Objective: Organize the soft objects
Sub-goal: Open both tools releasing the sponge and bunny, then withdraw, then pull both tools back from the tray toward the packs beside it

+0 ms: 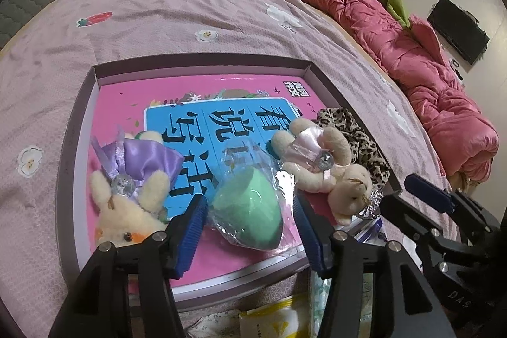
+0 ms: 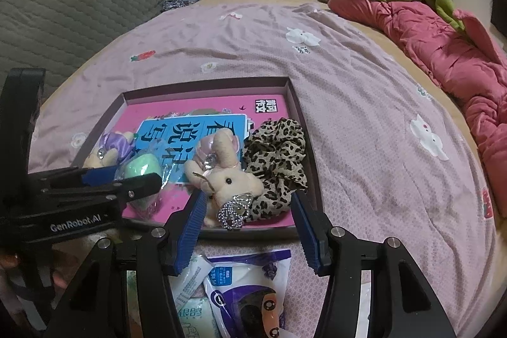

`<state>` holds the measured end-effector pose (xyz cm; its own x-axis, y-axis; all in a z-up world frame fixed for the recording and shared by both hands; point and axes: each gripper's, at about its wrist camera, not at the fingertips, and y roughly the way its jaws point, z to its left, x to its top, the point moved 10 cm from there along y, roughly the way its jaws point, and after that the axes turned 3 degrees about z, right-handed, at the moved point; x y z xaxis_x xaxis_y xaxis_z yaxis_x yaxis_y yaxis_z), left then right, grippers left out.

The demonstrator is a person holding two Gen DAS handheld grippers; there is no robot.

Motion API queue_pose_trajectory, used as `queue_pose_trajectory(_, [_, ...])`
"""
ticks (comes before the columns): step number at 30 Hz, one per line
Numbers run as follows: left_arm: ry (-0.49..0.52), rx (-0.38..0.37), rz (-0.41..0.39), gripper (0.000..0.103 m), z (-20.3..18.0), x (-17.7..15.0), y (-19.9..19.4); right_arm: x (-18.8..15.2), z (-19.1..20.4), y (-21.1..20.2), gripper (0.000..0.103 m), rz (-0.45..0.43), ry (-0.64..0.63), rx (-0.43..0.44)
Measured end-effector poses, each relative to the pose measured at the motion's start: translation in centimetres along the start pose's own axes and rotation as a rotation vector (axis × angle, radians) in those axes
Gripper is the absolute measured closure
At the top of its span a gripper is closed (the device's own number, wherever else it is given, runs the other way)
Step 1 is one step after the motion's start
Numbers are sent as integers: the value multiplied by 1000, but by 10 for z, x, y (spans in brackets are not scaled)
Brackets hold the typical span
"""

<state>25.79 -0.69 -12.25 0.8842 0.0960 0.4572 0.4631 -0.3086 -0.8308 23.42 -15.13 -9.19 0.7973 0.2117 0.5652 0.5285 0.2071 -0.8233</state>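
The left tool (image 1: 250, 227) stands apart, its 2 blue pads flanking the wrapped green sponge (image 1: 250, 208) without pressing it. The sponge lies low in the frame on the pink book in the shallow box (image 1: 76, 129), its long axis running from upper left to lower right. The right tool (image 2: 247, 227), also apart, hangs over the pink-dressed plush rabbit (image 2: 228, 176) and is farther from the sponge
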Motion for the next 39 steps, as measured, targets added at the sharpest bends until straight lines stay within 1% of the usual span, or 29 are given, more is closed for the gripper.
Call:
queue_pose_trajectory(9, [-10,0,-18,47,4,5,-11,1,0,-2,44,-7,-4,-2])
queue_pose_trajectory(12, [-13,16,-26,46,7,6,-15,1,1,-3,39,-9,-9,4])
queue_pose_trajectory(16, [-20,25,-35,40,10,6,-23,1,3,-3,38,-15,-8,13])
queue_pose_trajectory(19, [-24,39,-46,40,12,5,-31,1,5,-5,38,-18,-14,22])
queue_pose_trajectory(24, [-23,64,-46,40,14,-3,-39,2,5,-11,37,-34,-15,28])
queue_pose_trajectory(28, [-49,61,-35,40,19,-13,-44,3,5,-17,37,-45,-13,33])
queue_pose_trajectory(39, [-67,63,-71,40,16,-20,-73,8,5,-45,32,-94,-12,46])
